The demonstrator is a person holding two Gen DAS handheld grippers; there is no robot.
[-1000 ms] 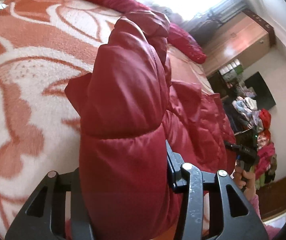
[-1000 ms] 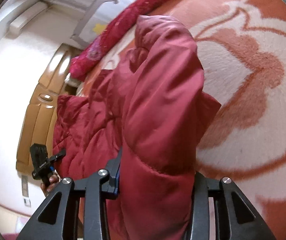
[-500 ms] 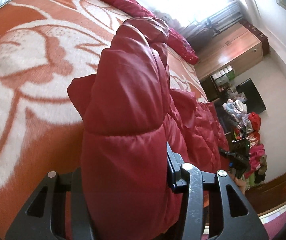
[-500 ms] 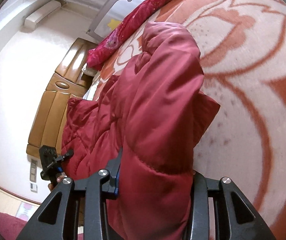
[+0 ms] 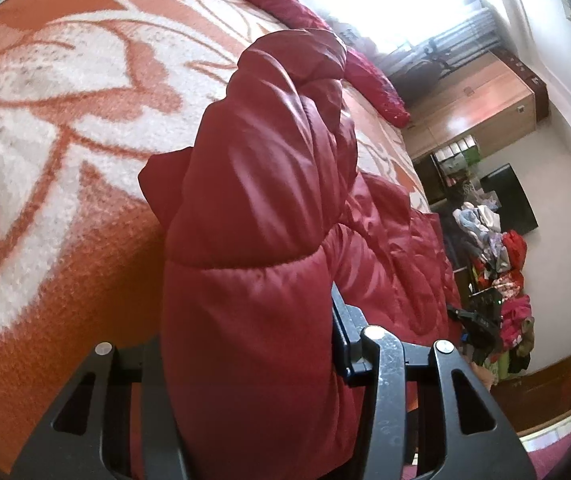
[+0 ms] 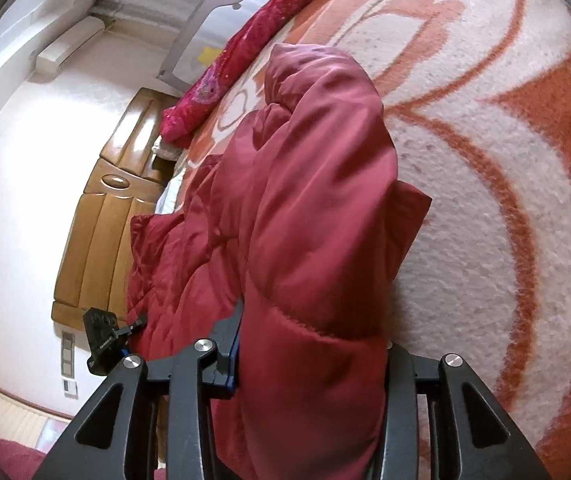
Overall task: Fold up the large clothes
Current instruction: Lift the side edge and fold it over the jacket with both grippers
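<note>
A red padded jacket point(image 5: 253, 208) is clamped in the left claw point(image 5: 245, 364) and the right claw point(image 6: 313, 360), above a bed point(image 6: 505, 200) covered in an orange-and-white blanket.

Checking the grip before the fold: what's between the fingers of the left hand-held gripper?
A thick bunch of the red padded jacket fills the left hand-held gripper, fingers pressed on both sides, in the left wrist view.

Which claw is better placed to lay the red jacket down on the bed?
Neither clearly. The left claw and right claw each clamp the red puffer jacket above the blanket; both should lower together.
</note>
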